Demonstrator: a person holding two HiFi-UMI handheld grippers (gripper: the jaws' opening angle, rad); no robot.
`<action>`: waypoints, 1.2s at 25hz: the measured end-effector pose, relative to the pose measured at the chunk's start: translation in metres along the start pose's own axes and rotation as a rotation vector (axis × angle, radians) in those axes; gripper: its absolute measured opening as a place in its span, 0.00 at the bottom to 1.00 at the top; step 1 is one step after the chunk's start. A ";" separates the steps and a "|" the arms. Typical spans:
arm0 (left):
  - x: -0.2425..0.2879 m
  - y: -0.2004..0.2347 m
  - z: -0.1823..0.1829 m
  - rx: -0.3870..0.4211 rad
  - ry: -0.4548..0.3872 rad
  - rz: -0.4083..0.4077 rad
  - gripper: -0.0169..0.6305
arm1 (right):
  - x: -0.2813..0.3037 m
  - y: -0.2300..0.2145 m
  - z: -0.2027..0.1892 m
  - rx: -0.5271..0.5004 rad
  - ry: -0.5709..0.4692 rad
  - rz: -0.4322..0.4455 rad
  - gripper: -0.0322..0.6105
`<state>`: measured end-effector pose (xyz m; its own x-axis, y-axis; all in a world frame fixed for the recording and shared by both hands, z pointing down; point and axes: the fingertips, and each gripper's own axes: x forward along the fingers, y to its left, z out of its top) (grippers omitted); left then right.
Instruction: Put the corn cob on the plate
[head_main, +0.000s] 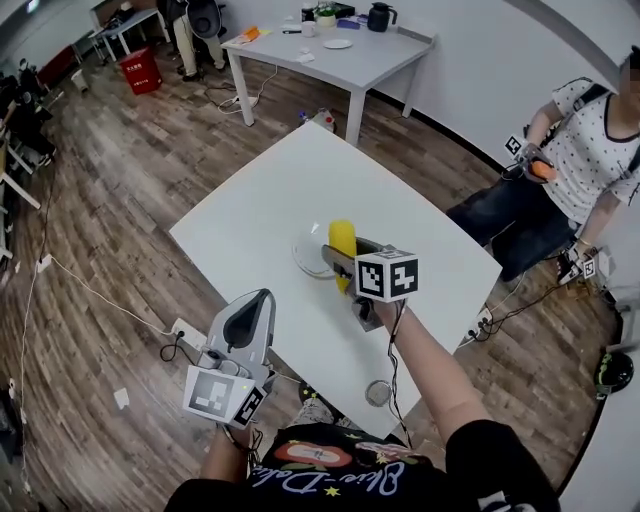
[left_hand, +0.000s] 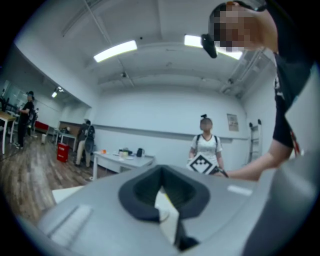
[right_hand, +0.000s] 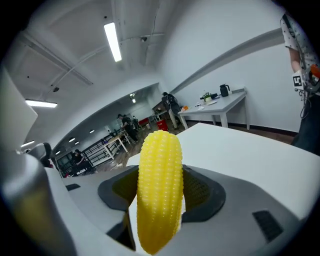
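Corn (right_hand: 159, 190) stands upright in my right gripper (head_main: 338, 258), pinched about its middle between the two dark pads, with its rounded tip rising above them. From my head, I see it held over the near-right edge of the plate (head_main: 303, 252). I cannot tell whether it touches the rim or hangs just above it. The plate sits near the middle of the white table (head_main: 250, 225).

My left gripper (head_main: 258, 305) is off to the left, over the near corner of the table and well apart from the plate. Its jaws are drawn together, with only a thin sliver of light between them, and nothing is held there. It points across the table towards my right arm.

Beyond the far-right side of the table sits a person (head_main: 590, 150) in a spotted top, holding grippers of their own. A second table (head_main: 350, 60) with a kettle and some dishes stands further back against the wall, on the wooden floor (head_main: 110, 200)
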<state>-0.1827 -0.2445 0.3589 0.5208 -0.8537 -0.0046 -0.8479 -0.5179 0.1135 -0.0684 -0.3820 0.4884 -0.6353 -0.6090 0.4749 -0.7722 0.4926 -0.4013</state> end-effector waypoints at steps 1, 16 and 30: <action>0.002 0.004 -0.002 -0.002 0.008 0.004 0.03 | 0.013 -0.005 -0.002 0.003 0.028 -0.003 0.42; 0.012 0.044 -0.027 -0.057 0.062 0.062 0.03 | 0.111 -0.046 -0.042 -0.120 0.428 -0.079 0.42; 0.020 0.058 -0.035 -0.085 0.066 0.091 0.03 | 0.126 -0.047 -0.054 -0.245 0.393 -0.065 0.42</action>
<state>-0.2185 -0.2897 0.4004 0.4497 -0.8900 0.0749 -0.8820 -0.4293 0.1942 -0.1122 -0.4483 0.6095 -0.5049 -0.3854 0.7723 -0.7601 0.6225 -0.1863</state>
